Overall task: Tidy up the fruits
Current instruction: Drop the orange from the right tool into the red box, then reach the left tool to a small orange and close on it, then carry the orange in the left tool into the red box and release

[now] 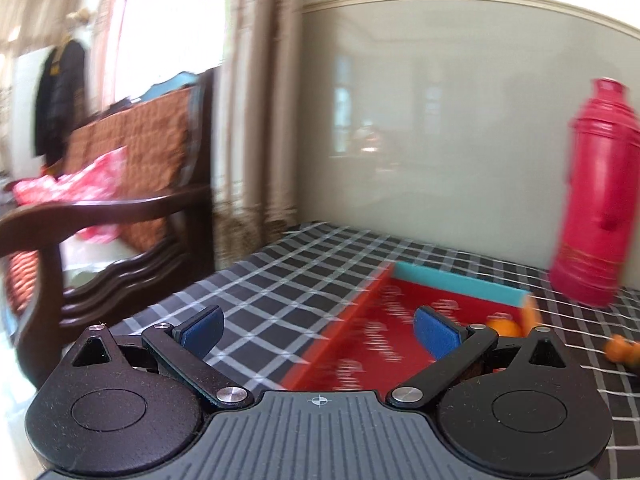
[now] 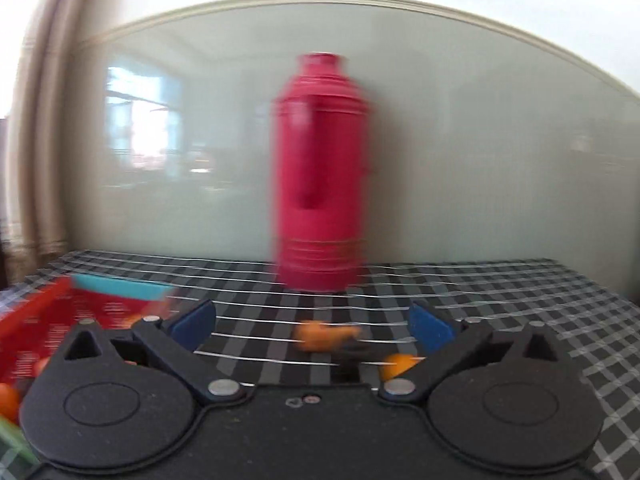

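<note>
A red tray point(image 1: 372, 344) with a teal end wall lies on the checked tablecloth; it also shows at the left of the right wrist view point(image 2: 44, 320). An orange fruit point(image 1: 505, 326) sits in its far right corner. More orange fruit point(image 1: 622, 350) lies on the cloth to the right of the tray. In the right wrist view, blurred orange fruit point(image 2: 324, 335) lies between the fingers, further out, and another orange fruit point(image 2: 398, 364) lies by the right finger. My left gripper point(image 1: 320, 330) is open and empty over the tray's left edge. My right gripper point(image 2: 312, 326) is open and empty.
A tall pink thermos point(image 2: 320, 176) stands at the back of the table against the wall; it also shows in the left wrist view point(image 1: 596, 216). A dark wooden chair point(image 1: 100, 220) with patterned cushions stands left of the table. Orange fruit point(image 2: 8, 400) shows at the lower left.
</note>
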The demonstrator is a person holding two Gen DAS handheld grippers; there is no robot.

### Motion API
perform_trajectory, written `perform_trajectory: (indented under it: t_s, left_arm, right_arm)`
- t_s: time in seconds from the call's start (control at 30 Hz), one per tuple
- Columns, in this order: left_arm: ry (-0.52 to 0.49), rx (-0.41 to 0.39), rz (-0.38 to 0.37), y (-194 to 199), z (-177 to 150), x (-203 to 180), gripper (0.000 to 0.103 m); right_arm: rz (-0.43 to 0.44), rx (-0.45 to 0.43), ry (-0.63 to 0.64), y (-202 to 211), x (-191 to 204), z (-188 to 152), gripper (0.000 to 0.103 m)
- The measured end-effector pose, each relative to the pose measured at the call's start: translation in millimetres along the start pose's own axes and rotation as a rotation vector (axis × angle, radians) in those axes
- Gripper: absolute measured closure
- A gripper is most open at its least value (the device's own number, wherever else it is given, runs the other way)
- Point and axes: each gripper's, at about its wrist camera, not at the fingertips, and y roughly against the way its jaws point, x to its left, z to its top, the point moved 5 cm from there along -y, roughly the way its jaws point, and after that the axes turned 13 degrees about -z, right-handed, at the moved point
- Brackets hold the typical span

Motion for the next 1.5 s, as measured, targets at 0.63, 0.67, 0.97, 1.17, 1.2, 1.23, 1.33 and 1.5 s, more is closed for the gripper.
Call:
perform_trajectory:
  t_s: [0.63,0.67,0.97,1.17,1.2,1.23,1.33,1.5]
  left_arm:
    - [-0.304,0.119,-0.507,-4.0,-37.9,-239.6,0.004]
    - [-0.309,0.131,-0.527,-5.6,-41.0,-253.2,0.009]
    - [-0.332,0.226,-0.602,-22.4,-69.7,-336.7,0.03]
    - [-0.333,0.278,-0.617,-33.9,-81.4,-354.5,0.041]
    - [-0.334,0.287,-0.619,-36.9,-82.6,-357.5,0.045]
    - [-0.327,0.299,-0.625,-39.7,-83.2,-359.9,0.049]
    - [-0.308,0.33,-0.626,-48.4,-83.8,-361.0,0.071]
    - [-0.288,0.297,-0.631,-45.5,-82.0,-359.3,0.07]
  right_arm:
    - [-0.62,-0.008,0.036,-17.0,-137.7,-19.9,0.006]
    - [-0.63,-0.011,0.034,-16.2,-143.5,-20.5,0.006]
    - [-0.624,0.017,-0.022,-14.4,-180.6,-25.2,0.006]
    - [-0.612,0.025,-0.05,-14.3,-189.6,-25.0,0.006]
    - [-0.61,0.025,-0.052,-15.0,-191.1,-24.5,0.006]
    - [-0.606,0.026,-0.054,-15.3,-190.9,-24.6,0.006]
    - [-0.589,0.032,-0.058,-17.7,-191.5,-24.2,0.006]
    - [-0.57,0.032,-0.066,-17.5,-185.7,-23.3,0.006]
